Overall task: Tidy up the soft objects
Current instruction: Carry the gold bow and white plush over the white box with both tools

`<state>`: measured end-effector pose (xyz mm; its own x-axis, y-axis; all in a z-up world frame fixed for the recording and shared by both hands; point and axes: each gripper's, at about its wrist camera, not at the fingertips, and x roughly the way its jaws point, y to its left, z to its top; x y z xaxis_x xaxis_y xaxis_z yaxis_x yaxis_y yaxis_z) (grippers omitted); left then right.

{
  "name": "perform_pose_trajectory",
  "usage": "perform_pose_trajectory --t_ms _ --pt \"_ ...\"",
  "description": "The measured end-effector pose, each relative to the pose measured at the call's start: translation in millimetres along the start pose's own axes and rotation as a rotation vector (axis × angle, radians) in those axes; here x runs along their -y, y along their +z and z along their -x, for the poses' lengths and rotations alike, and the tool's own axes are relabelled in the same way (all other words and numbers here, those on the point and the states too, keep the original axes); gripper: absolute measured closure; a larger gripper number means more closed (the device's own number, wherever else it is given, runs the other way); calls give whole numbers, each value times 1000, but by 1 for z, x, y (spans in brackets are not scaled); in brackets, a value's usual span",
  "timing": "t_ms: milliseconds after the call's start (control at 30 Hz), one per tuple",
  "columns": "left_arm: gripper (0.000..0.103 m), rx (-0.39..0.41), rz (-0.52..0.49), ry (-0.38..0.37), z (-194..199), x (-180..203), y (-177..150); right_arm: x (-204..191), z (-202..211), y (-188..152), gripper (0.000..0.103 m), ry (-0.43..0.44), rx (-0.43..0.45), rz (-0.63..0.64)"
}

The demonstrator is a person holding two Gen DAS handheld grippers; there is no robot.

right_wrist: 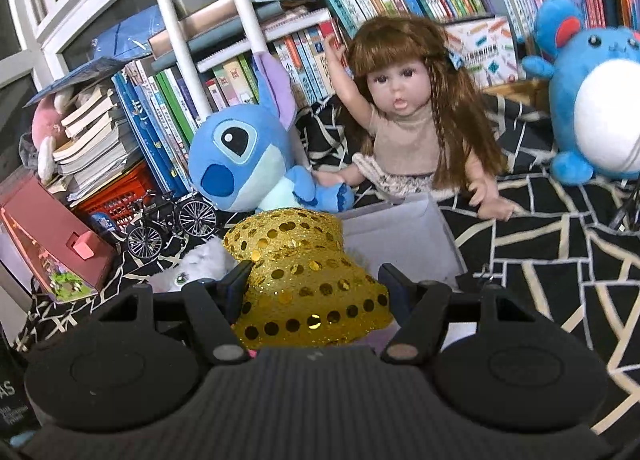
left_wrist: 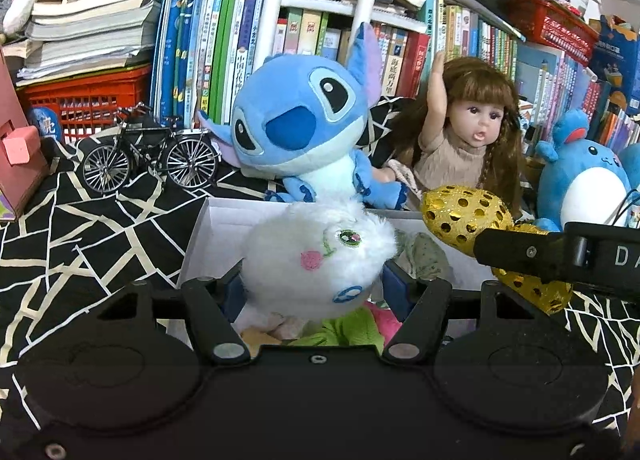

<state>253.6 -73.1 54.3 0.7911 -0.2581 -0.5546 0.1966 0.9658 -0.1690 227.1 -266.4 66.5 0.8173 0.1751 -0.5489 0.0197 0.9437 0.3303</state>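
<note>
My left gripper point(left_wrist: 314, 274) is shut on a fluffy white plush toy point(left_wrist: 320, 256) with a green eye and holds it over an open white box point(left_wrist: 208, 228). Green and pink soft things point(left_wrist: 352, 326) lie in the box below it. My right gripper point(right_wrist: 314, 278) is shut on a gold sequined soft item point(right_wrist: 304, 272), held over the same box point(right_wrist: 432, 228). That gold item point(left_wrist: 464, 214) and the right gripper's black body also show at the right of the left wrist view. The white plush point(right_wrist: 192, 266) shows at the left of the right wrist view.
A blue Stitch plush point(left_wrist: 304, 128) and a long-haired doll point(left_wrist: 468, 140) sit behind the box. A round blue plush point(left_wrist: 584, 176) stands at the right. A model bicycle point(left_wrist: 148, 154), red baskets and a bookshelf stand at the back. A black patterned cloth point(left_wrist: 80, 228) covers the surface.
</note>
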Motion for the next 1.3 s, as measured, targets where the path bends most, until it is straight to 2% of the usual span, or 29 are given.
perform_pose_trajectory --t_ms 233,733,1133,1300 --pt "38 -12 -6 19 -9 -4 -4 1 -17 -6 32 7 -36 -43" --pt "37 -13 -44 30 -15 1 -7 3 -30 -7 31 -24 -41 -38" --pt "36 -6 -68 32 -15 5 -12 3 -30 -7 26 6 -44 -64" --pt "35 -4 -69 35 -13 4 -14 2 -31 -8 21 13 -43 -73"
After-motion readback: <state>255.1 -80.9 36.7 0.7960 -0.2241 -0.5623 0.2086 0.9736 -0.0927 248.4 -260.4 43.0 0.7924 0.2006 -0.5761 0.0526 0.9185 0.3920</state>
